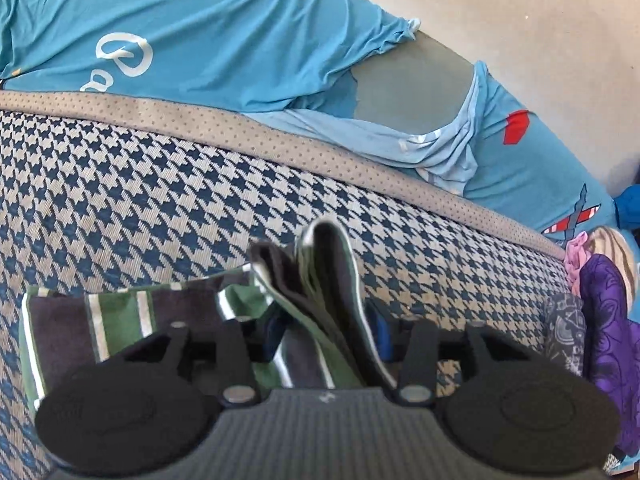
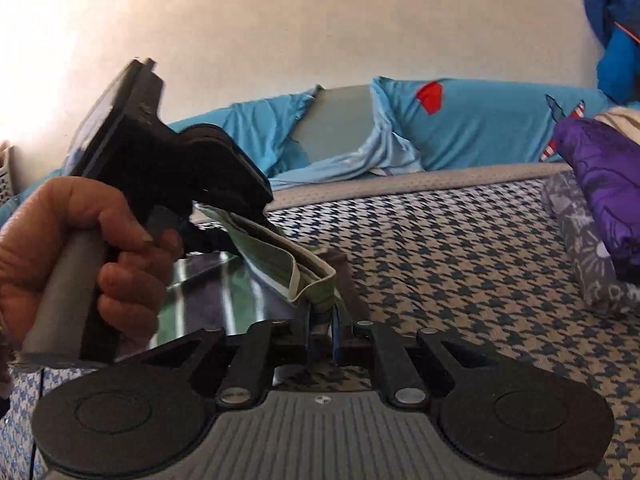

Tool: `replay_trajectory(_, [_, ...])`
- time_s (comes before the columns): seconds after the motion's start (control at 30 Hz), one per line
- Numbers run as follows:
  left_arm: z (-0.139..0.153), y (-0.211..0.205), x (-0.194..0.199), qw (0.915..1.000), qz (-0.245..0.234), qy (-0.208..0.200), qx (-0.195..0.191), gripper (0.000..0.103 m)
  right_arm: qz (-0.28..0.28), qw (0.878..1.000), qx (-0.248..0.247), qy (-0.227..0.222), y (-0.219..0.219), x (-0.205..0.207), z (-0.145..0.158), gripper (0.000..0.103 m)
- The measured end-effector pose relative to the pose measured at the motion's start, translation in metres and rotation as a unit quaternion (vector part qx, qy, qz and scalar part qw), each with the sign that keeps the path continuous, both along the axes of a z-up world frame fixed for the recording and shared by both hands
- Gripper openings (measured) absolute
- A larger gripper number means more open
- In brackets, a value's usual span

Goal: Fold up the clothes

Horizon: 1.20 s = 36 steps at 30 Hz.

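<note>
My left gripper [image 1: 326, 330] stands spread around a fold of the striped garment [image 1: 120, 316]. My right gripper [image 2: 320, 330] pinches its green edge above the bed [image 2: 460, 248].

green-striped garment [image 1: 316, 304] bunched, lifted above houndstooth bedspread [image 1: 160, 184].

black grippers [image 2: 320, 336] (blue pads)

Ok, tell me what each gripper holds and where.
Right gripper pinches the striped garment at its folded edge. Left gripper stands open around the folds, not gripping.
</note>
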State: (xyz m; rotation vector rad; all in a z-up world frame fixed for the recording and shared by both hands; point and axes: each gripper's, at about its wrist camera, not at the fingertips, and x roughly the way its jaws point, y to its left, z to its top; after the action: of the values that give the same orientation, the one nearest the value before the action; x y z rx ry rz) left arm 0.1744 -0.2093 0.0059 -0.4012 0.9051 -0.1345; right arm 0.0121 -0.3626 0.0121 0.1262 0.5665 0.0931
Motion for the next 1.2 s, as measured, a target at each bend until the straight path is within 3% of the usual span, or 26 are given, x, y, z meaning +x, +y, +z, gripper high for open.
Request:
replay_trajectory(0.07, [0.011, 0.001, -0.002, 0.9999, -0.002, -0.013, -0.001, 0.065, -0.038, 0.999, 0.001, 0.014, -0.011, 0.004, -0.001, 0.013])
replay_trajectory(0.23, [0.042, 0.015, -0.013, 0.9987, -0.005, -0.050, 0.010, 0.077, -0.053, 0.998, 0.022, 0.011, -0.025, 0.000, 0.002, 0.013])
replay_trajectory(0.4, [0.046, 0.052, -0.028, 0.9987, 0.016, -0.045, 0.017, 0.077, -0.019, 1.000, 0.019, 0.001, -0.018, -0.001, 0.006, 0.013])
replay_trajectory(0.6, [0.028, 0.101, -0.043, 0.9984, 0.055, -0.003, 0.013, 0.077, 0.029, 0.999, 0.016, 0.005, -0.001, -0.004, 0.003, 0.013])
replay_trajectory(0.7, [0.022, 0.116, -0.050, 0.9977, 0.055, 0.005, 0.038, 0.077, 0.051, 0.999, 0.008, 0.013, 0.009, -0.002, 0.001, 0.013])
replay_trajectory(0.93, [0.006, 0.152, -0.060, 0.9964, 0.059, 0.029, 0.053, 0.077, 0.103, 0.994, 0.009, 0.027, 0.024, 0.009, 0.001, 0.017])
replay_trajectory(1.2, [-0.025, 0.177, -0.061, 0.9965, 0.068, 0.048, -0.003, 0.077, 0.175, 0.984, 0.017, 0.038, 0.050, 0.034, 0.007, 0.018])
